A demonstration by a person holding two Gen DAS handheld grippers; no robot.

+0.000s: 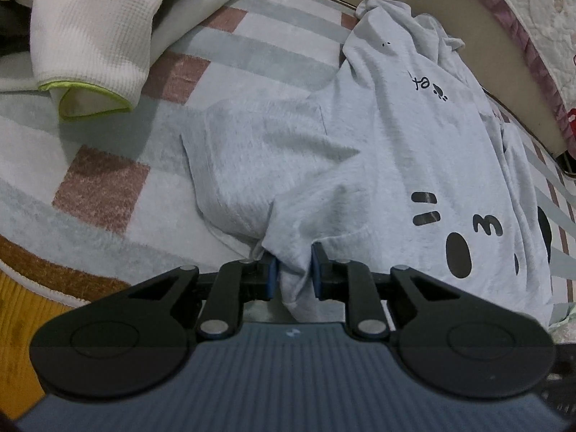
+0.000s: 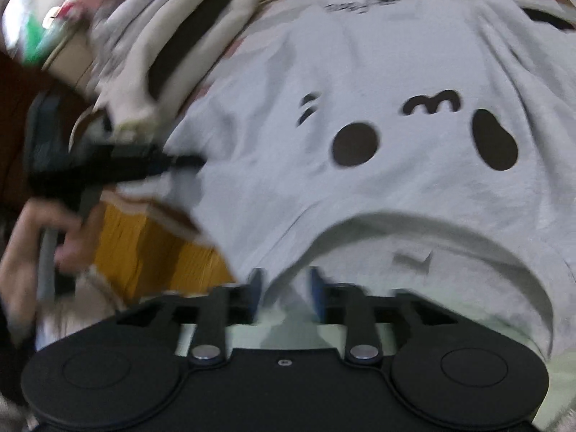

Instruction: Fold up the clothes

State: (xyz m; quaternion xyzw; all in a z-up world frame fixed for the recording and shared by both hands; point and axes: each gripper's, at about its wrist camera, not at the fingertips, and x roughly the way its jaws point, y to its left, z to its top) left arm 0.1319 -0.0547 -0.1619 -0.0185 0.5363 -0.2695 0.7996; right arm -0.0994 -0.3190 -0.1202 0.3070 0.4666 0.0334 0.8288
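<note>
We see the left gripper [image 1: 292,270] with its blue-padded jaws closed on a bunched fold of the pale grey cotton T-shirt with a black cartoon face print [image 1: 378,151]; the cloth is pinched between the pads and spills out below them. In the right wrist view, the right gripper [image 2: 284,288] likewise has its jaws clamped on a gathered bit of the same T-shirt [image 2: 360,54], at the edge just beside the curved neck opening, though that view is blurred.

Outward from the left jaws, the shirt spreads away from us over a plush blanket of grey, white and dusty-pink checks [image 1: 100,187], with one short sleeve lying flat to the left and the printed face running off to the right. Small black lettering sits farther up the cloth. At the upper left, a white waffle-knit garment with a lime-green trimmed cuff [image 1: 93,36] rests on the blanket, near the shirt but apart from it.

From the right wrist view, we see the left gripper [image 2: 180,162] reaching in from the left onto the shirt's side, held by a hand [image 2: 32,237]. A yellow-orange stretch [image 2: 151,248] shows below the shirt's lifted edge.
</note>
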